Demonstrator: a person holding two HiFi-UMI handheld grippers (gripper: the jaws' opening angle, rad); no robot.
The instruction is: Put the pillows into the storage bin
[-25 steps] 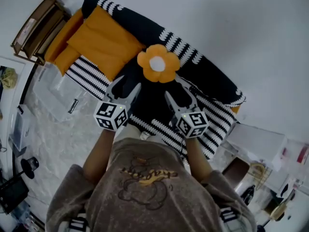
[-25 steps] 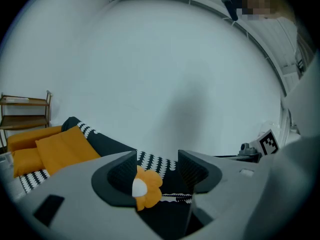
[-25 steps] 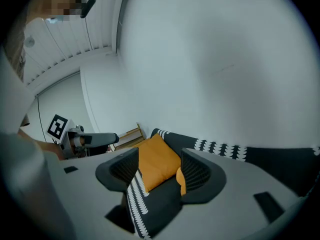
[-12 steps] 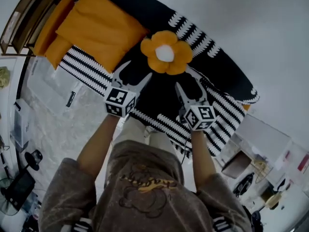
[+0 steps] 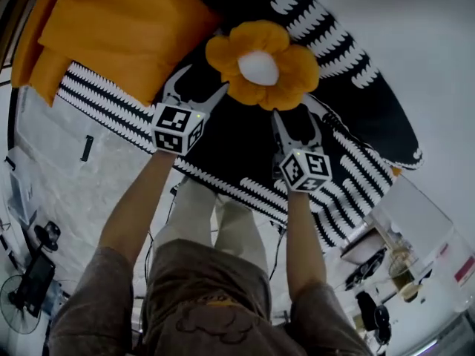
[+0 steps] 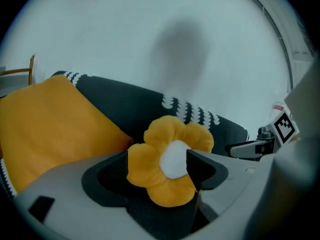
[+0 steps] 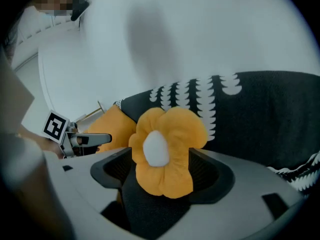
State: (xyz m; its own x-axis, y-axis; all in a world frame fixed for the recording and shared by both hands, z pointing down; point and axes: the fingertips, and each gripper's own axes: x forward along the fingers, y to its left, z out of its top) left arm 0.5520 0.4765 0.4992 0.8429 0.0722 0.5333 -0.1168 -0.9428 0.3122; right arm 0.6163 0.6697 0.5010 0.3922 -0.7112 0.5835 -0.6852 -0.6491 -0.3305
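Note:
An orange flower-shaped pillow [image 5: 260,64] with a white centre leans on a black sofa [image 5: 349,102] with white stripes. To its left lie large orange pillows [image 5: 122,24]. My left gripper [image 5: 199,86] is at the flower's lower left and my right gripper [image 5: 295,119] just below its right petals. Both have just been opening and stand open. In the left gripper view the flower pillow [image 6: 169,160] shows between the spread jaws of my left gripper [image 6: 157,159], not pressed by the pads. It is framed the same way [image 7: 167,151] by my right gripper [image 7: 162,161].
A clear plastic bin [image 5: 44,162] with a dark latch sits on the marbled floor left of the sofa. A white box [image 5: 415,213] and small clutter stand at the right. A fan [image 5: 15,302] stands at the lower left. The person's legs are below the sofa's front edge.
Both grippers have dropped and moved in toward the flower pillow, and their jaws have spread wider. The head view has closed in on the sofa.

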